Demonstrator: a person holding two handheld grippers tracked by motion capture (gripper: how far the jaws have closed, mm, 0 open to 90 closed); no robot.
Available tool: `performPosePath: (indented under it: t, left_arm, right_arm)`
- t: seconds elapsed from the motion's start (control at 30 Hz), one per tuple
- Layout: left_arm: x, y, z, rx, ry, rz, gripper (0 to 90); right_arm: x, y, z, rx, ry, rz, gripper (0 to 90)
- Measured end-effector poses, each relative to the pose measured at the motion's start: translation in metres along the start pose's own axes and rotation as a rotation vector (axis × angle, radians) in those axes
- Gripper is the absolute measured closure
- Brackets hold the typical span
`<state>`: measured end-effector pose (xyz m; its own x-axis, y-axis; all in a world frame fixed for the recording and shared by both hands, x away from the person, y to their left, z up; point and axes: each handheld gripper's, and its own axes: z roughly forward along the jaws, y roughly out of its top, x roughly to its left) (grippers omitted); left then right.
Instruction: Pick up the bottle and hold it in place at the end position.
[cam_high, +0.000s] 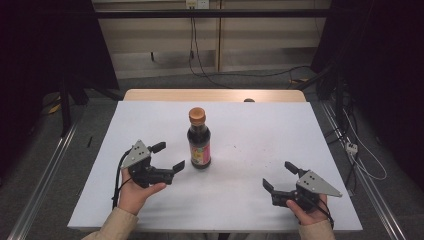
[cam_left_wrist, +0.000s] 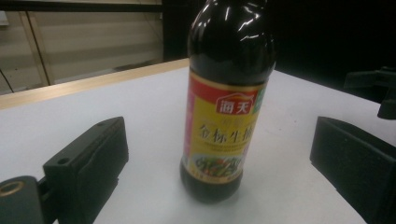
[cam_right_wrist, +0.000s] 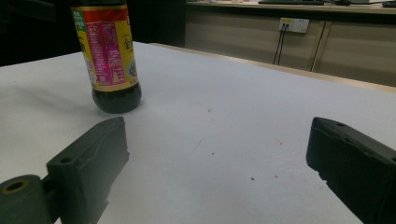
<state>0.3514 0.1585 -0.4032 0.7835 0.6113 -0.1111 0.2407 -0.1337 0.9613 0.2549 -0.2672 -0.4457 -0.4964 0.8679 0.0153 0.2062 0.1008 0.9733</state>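
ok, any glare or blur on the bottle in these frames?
Left gripper view: white glare streaks on the bottle shoulder, label slightly soft, near tongs blurred. Right gripper view: label legible, tongs in the foreground soft. High view: bottle sharp, faint shadow at its base, dark surroundings.

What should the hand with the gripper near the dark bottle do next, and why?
Probably ease the left gripper forward so its jaws come either side of the bottle. The jaws are open and aimed at it, the bottle stands upright just ahead between them in the left gripper view, and nothing touches it yet. The right gripper is open too, but farther off.
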Motion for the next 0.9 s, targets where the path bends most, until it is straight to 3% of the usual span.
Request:
performPosePath:
  t: [0.3,0.67,0.83,0.9]
  left_arm:
    - [-0.007,0.006,0.034,0.017,-0.004,-0.003,9.2]
    - [-0.005,0.012,0.048,-0.001,-0.003,0.015,12.8]
    - [-0.009,0.012,0.055,-0.002,-0.013,-0.005,13.6]
    - [-0.01,0.013,0.058,0.01,-0.006,0.015,13.7]
  right_arm:
    - [0.0,0.0,0.0,-0.001,-0.005,0.006,5.6]
    - [-0.001,0.0,0.0,0.0,-0.007,0.014,5.7]
    - [-0.001,0.0,-0.001,-0.006,-0.013,0.016,6.0]
    - [-0.001,0.0,-0.001,-0.009,-0.013,0.017,6.0]
